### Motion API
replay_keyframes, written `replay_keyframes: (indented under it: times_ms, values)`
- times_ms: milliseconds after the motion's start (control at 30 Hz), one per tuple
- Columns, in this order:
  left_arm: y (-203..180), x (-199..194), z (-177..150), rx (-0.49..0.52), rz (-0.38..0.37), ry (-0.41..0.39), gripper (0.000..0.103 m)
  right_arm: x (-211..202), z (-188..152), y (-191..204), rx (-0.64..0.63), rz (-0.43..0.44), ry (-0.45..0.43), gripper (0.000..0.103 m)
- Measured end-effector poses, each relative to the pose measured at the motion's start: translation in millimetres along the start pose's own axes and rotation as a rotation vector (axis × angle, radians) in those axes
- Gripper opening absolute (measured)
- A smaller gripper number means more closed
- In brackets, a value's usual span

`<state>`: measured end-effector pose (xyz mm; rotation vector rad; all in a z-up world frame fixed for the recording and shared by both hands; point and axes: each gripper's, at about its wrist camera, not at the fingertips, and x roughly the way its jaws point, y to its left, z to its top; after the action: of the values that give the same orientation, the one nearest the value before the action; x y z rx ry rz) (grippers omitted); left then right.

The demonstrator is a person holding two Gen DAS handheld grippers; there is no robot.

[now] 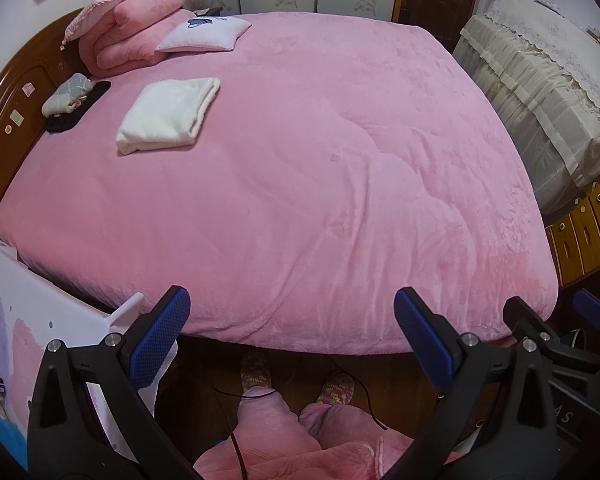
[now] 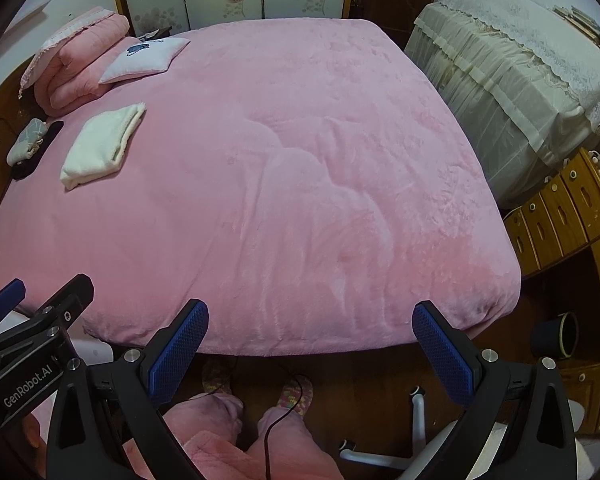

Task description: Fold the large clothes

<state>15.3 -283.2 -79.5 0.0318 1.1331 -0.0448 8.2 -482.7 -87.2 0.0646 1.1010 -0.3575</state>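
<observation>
A folded white garment (image 1: 168, 114) (image 2: 102, 146) lies on the pink bed cover (image 1: 320, 180) (image 2: 280, 180), towards the headboard at the left. My left gripper (image 1: 292, 340) hangs open over the bed's near edge, nothing between its blue pads. My right gripper (image 2: 310, 354) is open too, held at the same edge, also empty. In the left wrist view the right gripper's side (image 1: 556, 336) shows at the lower right. The left gripper's body (image 2: 32, 344) shows at the right wrist view's lower left. Both grippers are far from the white garment.
A folded pink quilt (image 1: 128, 28) and a white cushion (image 1: 204, 34) sit at the bed's head, beside a small grey bundle (image 1: 66, 94). A cloth-covered cabinet (image 2: 512, 80) and wooden drawers (image 2: 560, 216) stand right. The person's legs in pink trousers (image 1: 284, 424) and a cable are below.
</observation>
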Motion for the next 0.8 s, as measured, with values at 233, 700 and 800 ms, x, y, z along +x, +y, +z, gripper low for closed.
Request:
replay_keyframes:
  times_ms: [233,700,800]
  values:
    - [-7,-6,-2,-0.001,0.011,-0.009,0.101,-7,1,-5,-0.002,0.001,-0.01,0.103]
    - [-22,-15,2,-0.01,0.039,-0.028,0.101,-16,8,-12,-0.013,0.009,-0.024,0.103]
    - [-23,-15,3,-0.011,0.034,-0.028,0.101,-18,10,-13,-0.011,0.008,-0.029,0.103]
